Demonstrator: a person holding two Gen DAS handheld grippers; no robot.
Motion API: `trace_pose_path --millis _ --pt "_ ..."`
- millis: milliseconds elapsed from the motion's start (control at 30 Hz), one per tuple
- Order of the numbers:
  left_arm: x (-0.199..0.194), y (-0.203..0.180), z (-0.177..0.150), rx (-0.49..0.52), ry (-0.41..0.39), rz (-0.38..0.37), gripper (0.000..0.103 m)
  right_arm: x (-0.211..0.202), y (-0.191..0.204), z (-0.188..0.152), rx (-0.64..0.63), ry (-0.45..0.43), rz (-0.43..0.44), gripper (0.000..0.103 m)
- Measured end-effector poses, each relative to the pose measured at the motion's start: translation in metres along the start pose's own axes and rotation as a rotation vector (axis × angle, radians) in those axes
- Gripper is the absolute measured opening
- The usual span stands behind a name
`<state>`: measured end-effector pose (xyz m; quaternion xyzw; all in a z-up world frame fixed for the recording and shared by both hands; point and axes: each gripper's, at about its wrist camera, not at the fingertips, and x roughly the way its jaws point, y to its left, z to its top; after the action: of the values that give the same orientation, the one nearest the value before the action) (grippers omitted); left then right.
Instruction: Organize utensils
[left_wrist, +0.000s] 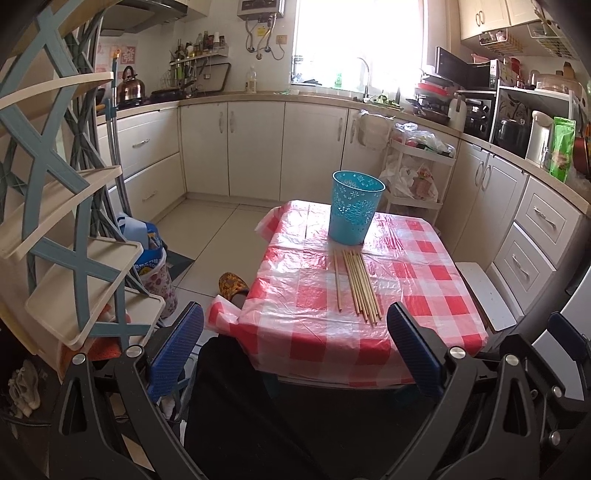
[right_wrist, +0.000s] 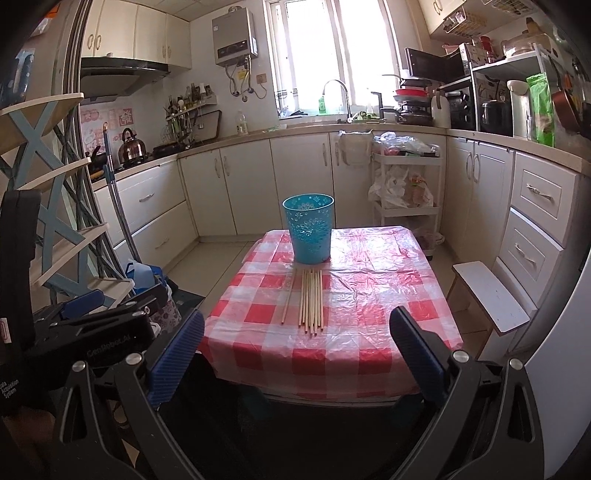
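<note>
Left wrist view: my left tongs (left_wrist: 295, 350) gape wide and empty short of the desk (left_wrist: 424, 280), where chopsticks (left_wrist: 356, 284) lie before the blue basket (left_wrist: 354, 212); right wrist view: my right tongs (right_wrist: 297, 354) likewise gape, so I judge the first pickup pending.

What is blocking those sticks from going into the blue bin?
Nothing visible. The chopsticks lie flat on the tablecloth just in front of the blue bin, whose top is open. Both grippers hang back, jaws open.
</note>
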<state>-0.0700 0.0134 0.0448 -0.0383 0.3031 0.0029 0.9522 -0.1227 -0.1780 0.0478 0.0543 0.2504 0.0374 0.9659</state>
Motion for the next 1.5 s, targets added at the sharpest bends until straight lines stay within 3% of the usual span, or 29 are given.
trace_pose_path --millis 1233,1500 --pt "0.004 -0.004 -0.003 0.015 0.017 -0.007 0.095 0.008 0.002 -0.006 -0.009 0.028 0.009 0.096" --pt "0.022 -0.004 -0.004 0.012 0.049 -0.007 0.095 0.024 0.003 -0.005 -0.014 0.057 0.007 0.096"
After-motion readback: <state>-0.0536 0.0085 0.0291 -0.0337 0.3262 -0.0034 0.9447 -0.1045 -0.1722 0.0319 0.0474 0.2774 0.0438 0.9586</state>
